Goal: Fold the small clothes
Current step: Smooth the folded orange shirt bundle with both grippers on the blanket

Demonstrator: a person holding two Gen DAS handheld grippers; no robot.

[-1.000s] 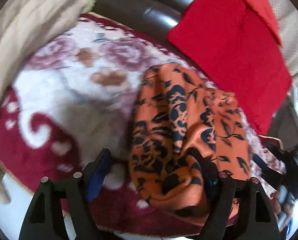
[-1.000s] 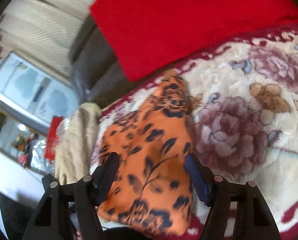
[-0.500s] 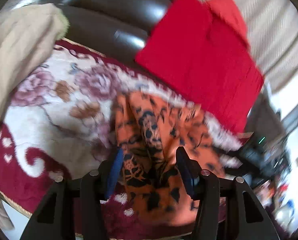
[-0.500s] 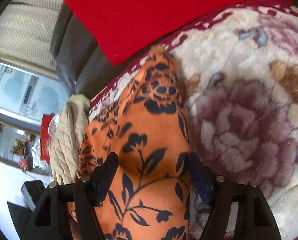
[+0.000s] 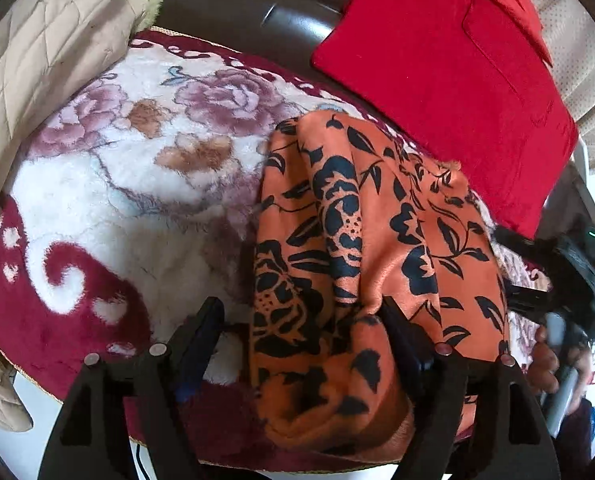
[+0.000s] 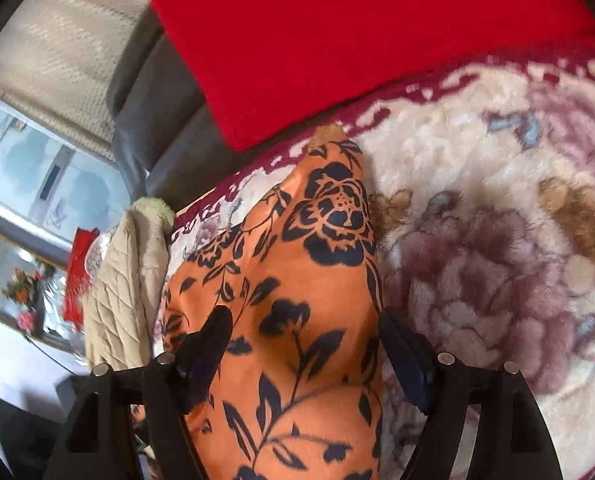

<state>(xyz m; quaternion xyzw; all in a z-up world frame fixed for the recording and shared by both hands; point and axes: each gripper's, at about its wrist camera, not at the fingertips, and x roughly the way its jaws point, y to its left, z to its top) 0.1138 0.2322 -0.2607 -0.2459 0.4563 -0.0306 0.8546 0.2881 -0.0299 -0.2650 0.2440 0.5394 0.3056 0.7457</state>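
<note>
— Where is the orange cloth with black flower print (image 5: 361,240)?
— On the fluffy floral blanket (image 5: 145,184), bunched. The left gripper (image 5: 297,332) is opening wide; a fold lies against its right finger (image 5: 401,340), not pinched.
— And the right gripper (image 6: 303,344)?
— Wide apart too, the cloth loose between both fingers.

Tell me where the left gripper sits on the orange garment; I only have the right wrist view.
Observer: The left gripper straddles one edge of the orange garment, jaws opening: one finger tucked in a fold, the other over bare blanket.
Operator: Describe the cloth there.
Observer: Bunched into deep lengthwise folds.
Operator: Report what's past its far side.
Observer: A hand gripping a grey handle, beside the garment.
</note>
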